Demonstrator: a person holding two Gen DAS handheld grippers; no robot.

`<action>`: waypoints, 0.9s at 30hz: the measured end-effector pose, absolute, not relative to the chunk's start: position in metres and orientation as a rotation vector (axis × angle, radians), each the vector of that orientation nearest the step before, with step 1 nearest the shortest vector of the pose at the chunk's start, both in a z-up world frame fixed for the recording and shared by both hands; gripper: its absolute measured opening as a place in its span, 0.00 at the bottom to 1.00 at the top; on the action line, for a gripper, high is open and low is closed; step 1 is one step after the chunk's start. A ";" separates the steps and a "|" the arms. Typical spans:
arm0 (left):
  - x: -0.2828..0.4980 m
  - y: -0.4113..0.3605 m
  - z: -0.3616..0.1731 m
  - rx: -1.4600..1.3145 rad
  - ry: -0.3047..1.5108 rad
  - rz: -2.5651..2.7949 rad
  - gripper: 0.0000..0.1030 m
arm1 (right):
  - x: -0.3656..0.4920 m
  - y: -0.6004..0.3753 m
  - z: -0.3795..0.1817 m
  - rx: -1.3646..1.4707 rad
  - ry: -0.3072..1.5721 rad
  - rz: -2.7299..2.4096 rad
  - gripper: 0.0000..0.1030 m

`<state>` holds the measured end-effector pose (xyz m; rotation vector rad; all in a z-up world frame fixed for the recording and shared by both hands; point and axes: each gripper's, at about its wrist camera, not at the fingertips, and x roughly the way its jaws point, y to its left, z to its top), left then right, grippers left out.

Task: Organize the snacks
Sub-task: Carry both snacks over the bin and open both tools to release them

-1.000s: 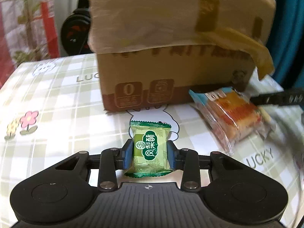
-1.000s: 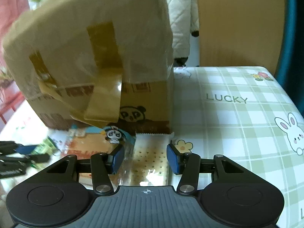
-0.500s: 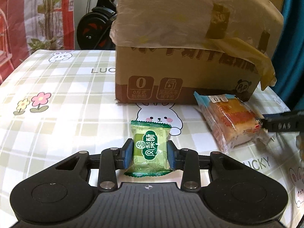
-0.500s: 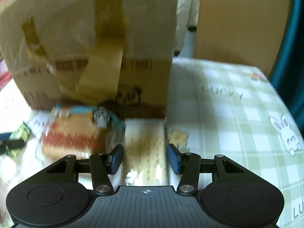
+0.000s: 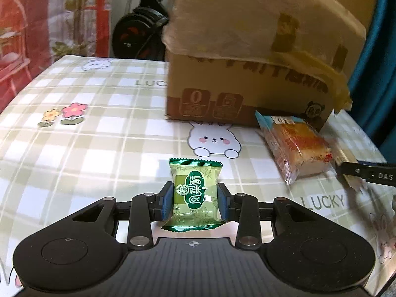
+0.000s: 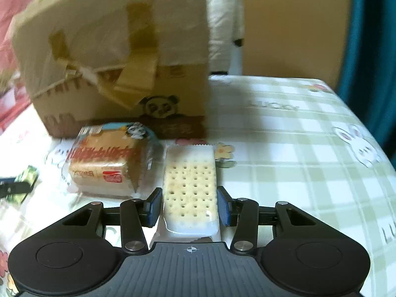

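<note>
My left gripper (image 5: 195,201) is shut on a green wrapped snack (image 5: 195,194) and holds it over the checked tablecloth. My right gripper (image 6: 190,206) is shut on a clear-wrapped cracker pack (image 6: 190,188). A wrapped sponge cake (image 5: 297,146) lies on the table in front of the cardboard box (image 5: 252,69); in the right wrist view the cake (image 6: 109,158) lies just left of the cracker pack. The box (image 6: 118,59) stands behind both, its flap hanging over the front. The left gripper and green snack (image 6: 26,182) show at the right wrist view's left edge.
The table (image 5: 86,133) has a green checked cloth with rabbits and flowers. An exercise bike (image 5: 141,32) stands behind the table. A brown panel (image 6: 294,27) and a teal curtain (image 6: 371,37) lie behind the table's right side.
Both grippers have drawn back from the box with their snacks. The right gripper has closed in on the cracker pack. The cake has stayed in place.
</note>
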<state>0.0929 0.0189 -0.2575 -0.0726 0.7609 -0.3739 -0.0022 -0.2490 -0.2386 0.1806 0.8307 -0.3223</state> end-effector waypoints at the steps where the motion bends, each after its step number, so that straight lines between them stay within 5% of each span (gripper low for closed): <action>1: 0.090 0.022 -0.255 -0.077 0.751 -0.365 0.38 | -0.007 -0.253 -0.235 0.193 0.816 -0.334 0.41; 18: 0.118 0.021 -0.083 -0.069 0.265 -0.359 0.38 | 0.005 -0.283 -0.078 0.159 0.344 -0.330 0.41; 27: 0.203 -0.047 -0.053 -0.073 0.332 -0.442 0.38 | 0.110 -0.269 -0.050 0.098 0.431 -0.199 0.41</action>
